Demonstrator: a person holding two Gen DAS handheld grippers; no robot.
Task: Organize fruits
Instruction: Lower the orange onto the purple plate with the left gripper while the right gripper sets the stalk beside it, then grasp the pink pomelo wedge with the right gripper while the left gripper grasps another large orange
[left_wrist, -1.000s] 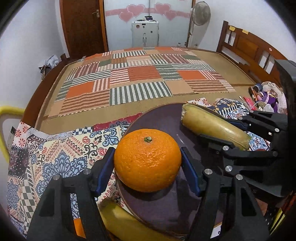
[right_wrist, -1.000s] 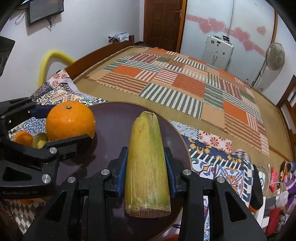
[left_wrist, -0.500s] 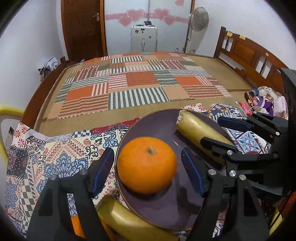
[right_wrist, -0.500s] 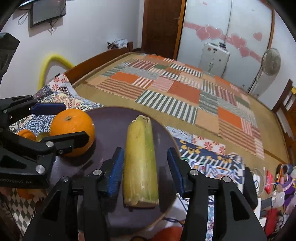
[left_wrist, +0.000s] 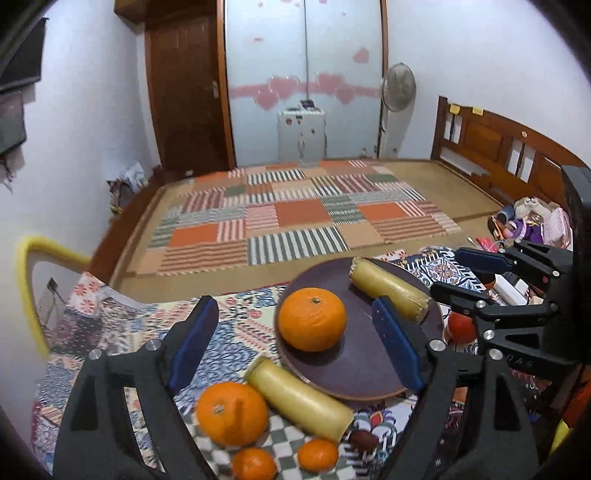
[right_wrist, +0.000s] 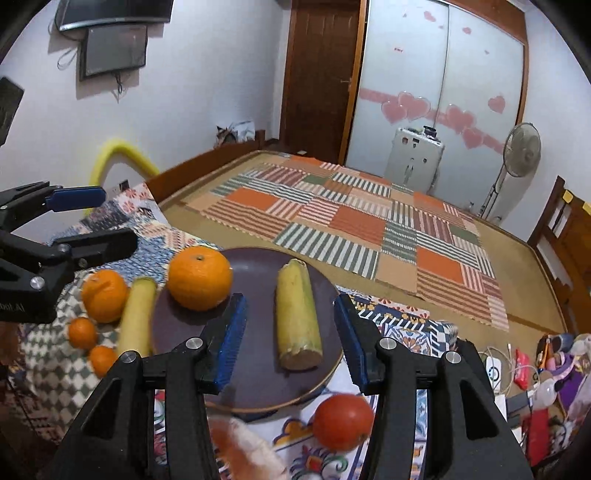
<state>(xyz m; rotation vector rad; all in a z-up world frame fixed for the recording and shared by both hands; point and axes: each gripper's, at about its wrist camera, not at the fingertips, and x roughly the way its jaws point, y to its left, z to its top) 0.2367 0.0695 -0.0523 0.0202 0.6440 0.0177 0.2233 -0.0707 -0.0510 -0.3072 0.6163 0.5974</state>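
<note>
Orange and yellow on a dark purple plate (left_wrist: 354, 376) at centre frame of the left wrist view. Far left: patterned cloth (left_wrist: 122, 317), bare of fruit there. Lower left-centre: left gripper (left_wrist: 295, 343) with blue fingers (left_wrist: 194, 339) spread wide, nothing between them but cloth and the plate's near edge. Below that, off the plate on the cloth: a big orange (left_wrist: 232, 412), two small oranges (left_wrist: 254, 463) and (left_wrist: 317, 455), and a yellow stalk (left_wrist: 299, 400) lying against the plate rim, touching the big orange. On the plate: a plate orange (left_wrist: 312, 319) at its left part, and a plate stalk (left_wrist: 388, 288) along its right part, the two apart. Right of the plate: a tomato (left_wrist: 461, 326) on the cloth, partly behind the right gripper's black frame.

Right wrist view, left to right: left gripper's black frame at left edge, off-plate oranges, then the plate (right_wrist: 255, 380) at centre. Right gripper (right_wrist: 290, 341), fingers (right_wrist: 231, 341) spread apart, straddling the plate stalk (right_wrist: 297, 317) without touching it, stalk resting flat. Tomato (right_wrist: 342, 421) at lower centre-right, just off the plate rim. Blurred pinkish object at bottom centre, cannot tell what.
</note>
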